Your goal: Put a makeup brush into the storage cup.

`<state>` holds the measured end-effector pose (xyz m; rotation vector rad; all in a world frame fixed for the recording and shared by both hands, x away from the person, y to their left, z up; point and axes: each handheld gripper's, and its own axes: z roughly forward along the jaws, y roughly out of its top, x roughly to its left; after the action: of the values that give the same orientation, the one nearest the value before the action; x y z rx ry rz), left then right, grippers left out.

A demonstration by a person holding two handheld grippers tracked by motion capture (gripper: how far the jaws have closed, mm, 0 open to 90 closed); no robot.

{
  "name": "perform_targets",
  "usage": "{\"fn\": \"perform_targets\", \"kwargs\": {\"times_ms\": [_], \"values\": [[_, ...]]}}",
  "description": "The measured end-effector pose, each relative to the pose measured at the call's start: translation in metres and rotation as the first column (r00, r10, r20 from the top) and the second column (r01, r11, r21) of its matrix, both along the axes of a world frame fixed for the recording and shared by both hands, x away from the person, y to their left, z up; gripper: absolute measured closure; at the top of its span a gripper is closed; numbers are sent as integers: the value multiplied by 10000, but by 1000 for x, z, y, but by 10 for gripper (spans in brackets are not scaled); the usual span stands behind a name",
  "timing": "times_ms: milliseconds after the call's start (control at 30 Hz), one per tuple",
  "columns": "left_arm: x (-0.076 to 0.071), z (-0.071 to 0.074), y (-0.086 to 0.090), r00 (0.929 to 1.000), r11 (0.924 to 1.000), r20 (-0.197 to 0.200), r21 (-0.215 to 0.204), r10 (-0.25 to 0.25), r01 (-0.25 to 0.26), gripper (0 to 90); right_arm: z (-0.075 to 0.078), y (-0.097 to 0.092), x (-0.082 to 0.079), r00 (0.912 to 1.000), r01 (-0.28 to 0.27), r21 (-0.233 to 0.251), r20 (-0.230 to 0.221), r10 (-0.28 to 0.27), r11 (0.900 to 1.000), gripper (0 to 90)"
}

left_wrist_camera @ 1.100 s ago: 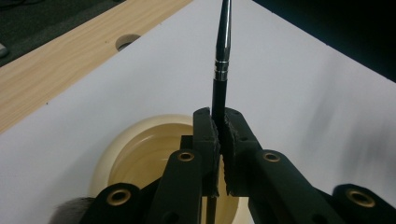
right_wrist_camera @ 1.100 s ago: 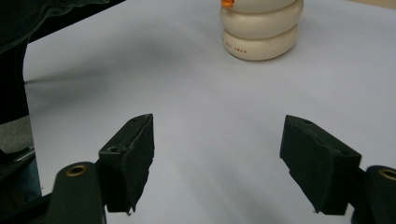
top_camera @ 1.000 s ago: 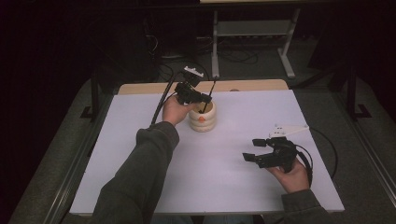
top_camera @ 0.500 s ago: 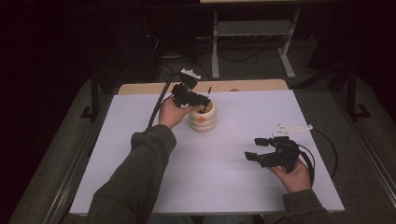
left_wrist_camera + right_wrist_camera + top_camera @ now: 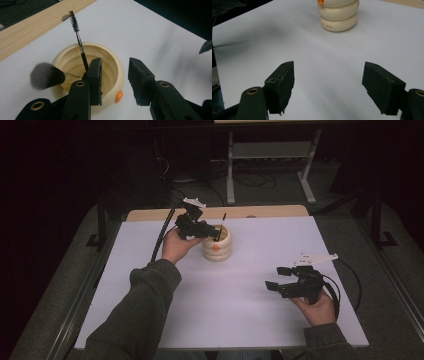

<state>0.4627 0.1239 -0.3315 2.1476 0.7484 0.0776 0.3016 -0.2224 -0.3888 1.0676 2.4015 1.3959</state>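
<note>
Near the far edge of the table [image 5: 250, 320], a little left of its middle, stands a cream ribbed holder [image 5: 218, 245] with a small orange knob on its side. Two makeup tools already stand in it: a thin black spoolie wand [image 5: 78, 40] leaning upright with its bristled tip above the rim, and a fluffy grey-tipped brush [image 5: 46, 76] whose head hangs out over the rim on the side toward the table's left edge. The left gripper [image 5: 114, 75] hovers right over the holder's mouth, and its fingers have just been opening; they now stand apart with nothing between them, the wand resting just behind one finger but not pinched by it. Judging from that, the wand looks freshly let go into the holder, so this drop seems done and what remains for this hand is to draw away without knocking the wand or tipping the holder. The right gripper [image 5: 290, 282] is held low near the table's right edge, toward the near side and well apart from the holder, its fingers spread wide and empty over bare white surface. No other loose tool lies on the table in the high view, so as far as can be judged the tidying into the holder is at or near its end.
</note>
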Motion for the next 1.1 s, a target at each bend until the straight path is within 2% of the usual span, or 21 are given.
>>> {"fn": "perform_targets", "kwargs": {"times_ms": [100, 367, 700, 867, 1100], "values": [[-6, 1, 3, 10000, 10000, 90, -16, -15, 15, 609, 0, 1, -1, 9999, 49, -94, 118, -47, 9999, 245], [-16, 4, 12, 9999, 9999, 108, -166, -17, 18, 572, 0, 3, -1, 9999, 133, -263, 65, -131, 9996, 242], [-27, -1, 18, 10000, 9998, -18, -199, 4, -4, 531, -1, 3, -1, 9997, 217, -370, 126, -212, 9991, 238], [-32, -2, 21, 9999, 9998, 106, -210, -34, 36, 514, 0, 3, -1, 9995, 262, -378, 162, -256, 9989, 234], [-40, -5, 25, 9999, 9997, 35, -242, 104, -103, 497, 0, 5, -3, 9991, 333, -392, 268, -322, 9987, 232]]}}
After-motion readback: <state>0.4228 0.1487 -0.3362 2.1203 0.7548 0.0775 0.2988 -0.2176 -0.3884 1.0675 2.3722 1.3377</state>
